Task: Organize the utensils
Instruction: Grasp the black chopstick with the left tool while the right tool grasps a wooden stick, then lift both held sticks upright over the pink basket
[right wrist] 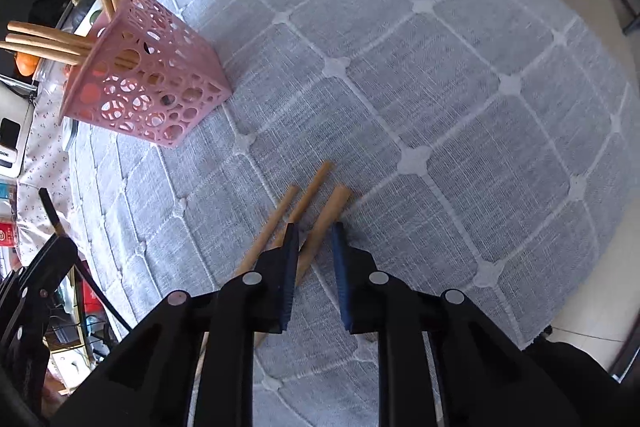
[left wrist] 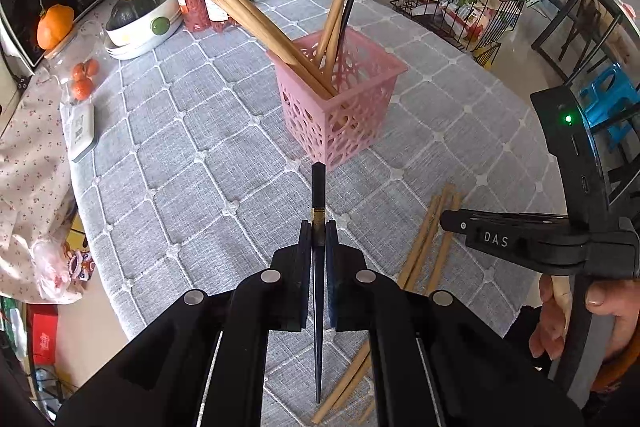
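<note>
While the left gripper (left wrist: 319,231) clamped the black chopstick (left wrist: 318,211), long axis forward, blunt end toward the pink basket (left wrist: 340,107) | right gripper (right wrist: 316,231) stood part open over three wooden chopsticks (right wrist: 320,211) lying parallel on the table (right wrist: 440,67).

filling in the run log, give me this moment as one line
left gripper: shut on black chopstick | right gripper: open over wooden chopsticks on tablecloth | pink basket: holds chopsticks | step: black chopstick not yet in basket

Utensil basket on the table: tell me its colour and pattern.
The basket is pink plastic, pierced with round cut-outs of mixed sizes; the left wrist view shows it best.
</note>
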Available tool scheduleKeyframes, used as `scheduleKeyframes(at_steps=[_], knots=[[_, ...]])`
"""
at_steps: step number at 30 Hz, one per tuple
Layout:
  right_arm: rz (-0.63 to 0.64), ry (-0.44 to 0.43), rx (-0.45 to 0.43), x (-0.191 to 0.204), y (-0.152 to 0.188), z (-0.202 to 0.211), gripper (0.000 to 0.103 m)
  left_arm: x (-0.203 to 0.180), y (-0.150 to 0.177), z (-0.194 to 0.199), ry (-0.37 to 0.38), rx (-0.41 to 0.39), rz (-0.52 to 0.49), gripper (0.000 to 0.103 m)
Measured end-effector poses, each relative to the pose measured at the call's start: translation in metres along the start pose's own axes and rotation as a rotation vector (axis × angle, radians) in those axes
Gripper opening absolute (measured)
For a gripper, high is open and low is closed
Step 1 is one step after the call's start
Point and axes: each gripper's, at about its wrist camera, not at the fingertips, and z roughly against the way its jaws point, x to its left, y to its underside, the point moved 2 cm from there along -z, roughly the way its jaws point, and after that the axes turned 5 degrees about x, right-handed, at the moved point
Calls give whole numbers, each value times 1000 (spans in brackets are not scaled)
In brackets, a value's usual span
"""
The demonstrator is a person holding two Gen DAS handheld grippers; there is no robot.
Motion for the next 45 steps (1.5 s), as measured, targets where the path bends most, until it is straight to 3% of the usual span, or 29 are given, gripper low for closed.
scheduleKeyframes(at_steps=[4, 14, 19, 24, 28, 35, 40, 42, 45], knots=[[-46, -103, -16, -22, -1, 8, 8, 2, 0, 16, 12, -49, 14, 6], [109, -325, -361, -18, 14, 166, 7, 7, -9, 100, 59, -266, 36, 6], [102, -464, -538, -22, 3, 255, 7, 11, -26, 154, 92, -421, 80, 6], [32, -515, -744, -27, -17, 314, 7, 16, -43, 190, 131, -578, 168, 6], [-5, -524, -841, -25, -37, 323, 7, 19, -55, 191, 138, -626, 240, 6], [12, -485, -877, -10, -57, 307, 7, 28, -76, 172, 141, -658, 336, 6], [55, -443, -866, 10, -68, 289, 7, 24, -95, 127, 100, -550, 345, 7], [67, -437, -860, 16, -70, 285, 7, 26, -96, 110, 91, -503, 366, 31], [86, -423, -865, 25, -70, 281, 7, 34, -89, 114, 83, -530, 395, 36]])
